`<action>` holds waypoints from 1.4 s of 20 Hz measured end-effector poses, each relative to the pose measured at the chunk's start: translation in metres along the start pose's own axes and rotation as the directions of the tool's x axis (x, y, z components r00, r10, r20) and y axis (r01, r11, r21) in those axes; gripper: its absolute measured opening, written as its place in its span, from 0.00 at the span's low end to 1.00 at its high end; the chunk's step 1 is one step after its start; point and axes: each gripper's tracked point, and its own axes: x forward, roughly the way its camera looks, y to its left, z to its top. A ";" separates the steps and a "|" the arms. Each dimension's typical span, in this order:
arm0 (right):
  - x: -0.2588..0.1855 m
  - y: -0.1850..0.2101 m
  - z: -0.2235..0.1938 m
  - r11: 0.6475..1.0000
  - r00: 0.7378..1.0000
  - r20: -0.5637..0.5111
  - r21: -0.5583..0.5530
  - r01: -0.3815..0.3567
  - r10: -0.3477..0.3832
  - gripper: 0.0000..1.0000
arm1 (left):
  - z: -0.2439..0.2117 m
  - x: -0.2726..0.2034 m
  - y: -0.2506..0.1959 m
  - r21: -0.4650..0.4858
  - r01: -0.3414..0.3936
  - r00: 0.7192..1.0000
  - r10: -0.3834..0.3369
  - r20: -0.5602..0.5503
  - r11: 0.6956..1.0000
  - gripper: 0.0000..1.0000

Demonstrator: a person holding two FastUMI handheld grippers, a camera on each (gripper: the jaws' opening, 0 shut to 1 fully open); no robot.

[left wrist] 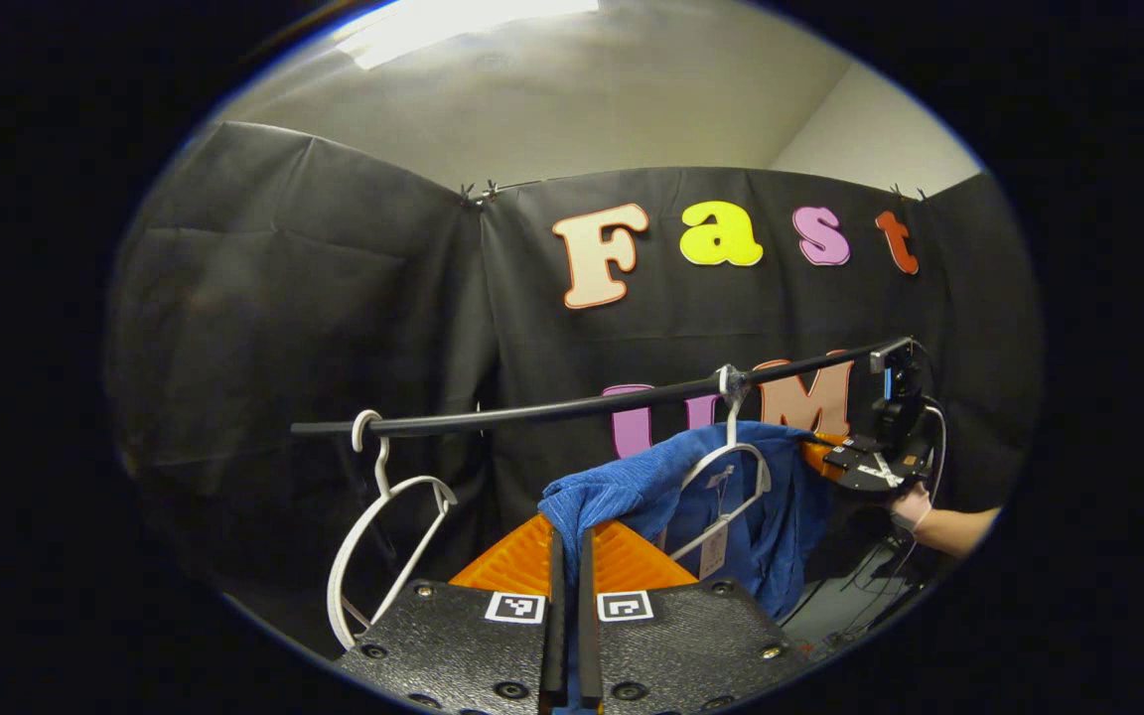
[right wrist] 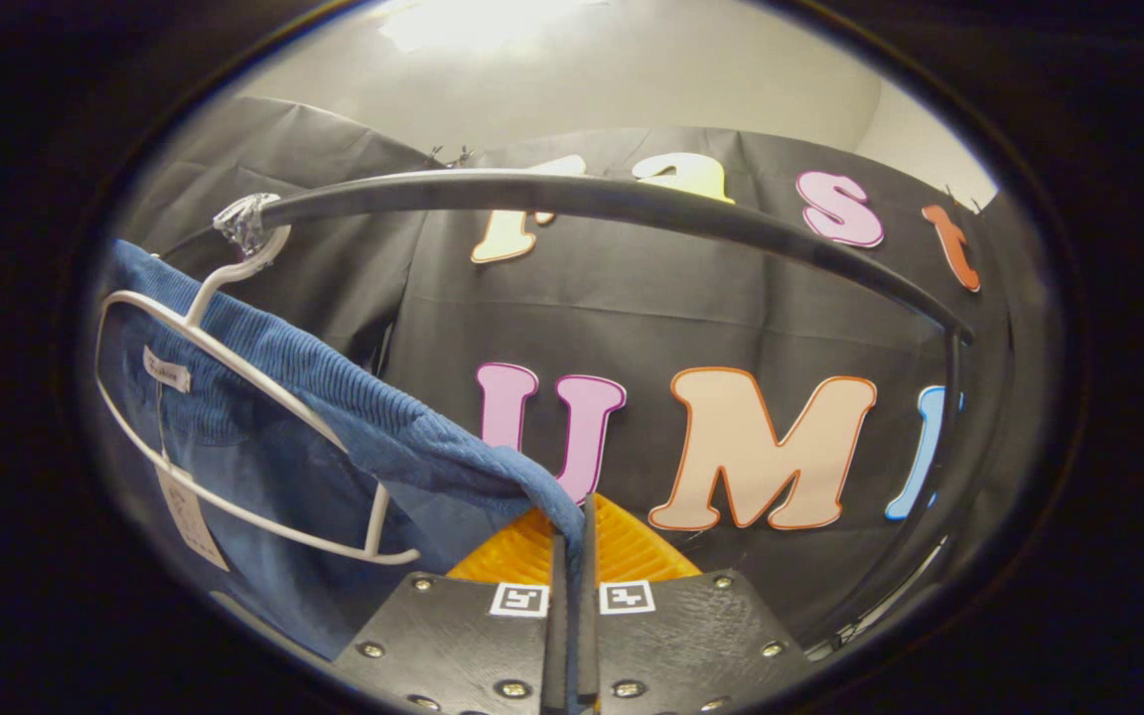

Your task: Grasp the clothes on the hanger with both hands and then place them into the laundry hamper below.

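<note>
Counts: 1 rail (left wrist: 572, 405). 2 white hangers on it, one bare (left wrist: 383, 526), one under the garment (left wrist: 731, 477). 1 blue garment (left wrist: 632, 492) with 2 tags, a neck label (right wrist: 166, 369) and a hang tag (right wrist: 190, 521). 2 grippers: left (left wrist: 569, 556) and right (right wrist: 572, 541), each carrying 2 square markers. 1 hand (left wrist: 912, 508) on the far gripper.
</note>
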 end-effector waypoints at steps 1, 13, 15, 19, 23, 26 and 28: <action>0.000 0.002 -0.001 1.000 1.000 -0.001 0.001 -0.001 0.001 0.05 | 0.001 0.000 0.002 0.041 0.009 1.000 -0.008 -0.014 0.999 0.05; 0.009 0.013 -0.010 1.000 1.000 -0.009 0.009 -0.011 0.011 0.05 | -0.029 0.034 0.041 0.072 -0.001 0.996 0.008 -0.093 0.997 0.05; 0.013 0.013 -0.012 1.000 1.000 -0.009 0.003 -0.007 0.007 0.05 | -0.033 0.042 0.045 0.054 -0.024 0.997 0.028 -0.078 0.998 0.05; 0.023 0.014 -0.019 1.000 1.000 -0.019 -0.018 0.011 -0.012 0.05 | -0.040 0.054 0.046 0.025 -0.046 0.998 0.047 -0.041 0.999 0.05; 0.037 0.012 -0.036 0.998 0.998 -0.043 -0.052 0.036 -0.038 0.04 | -0.050 0.060 0.036 -0.025 -0.032 0.999 0.031 -0.038 0.999 0.05; 0.046 0.011 -0.052 0.999 0.996 -0.078 -0.014 0.041 -0.042 0.04 | -0.061 0.062 0.029 -0.074 -0.013 0.999 0.010 -0.042 0.997 0.05; 0.052 0.012 -0.067 0.999 0.993 -0.111 -0.006 0.038 -0.038 0.04 | -0.072 0.065 0.023 -0.095 -0.005 0.999 -0.001 -0.055 0.995 0.05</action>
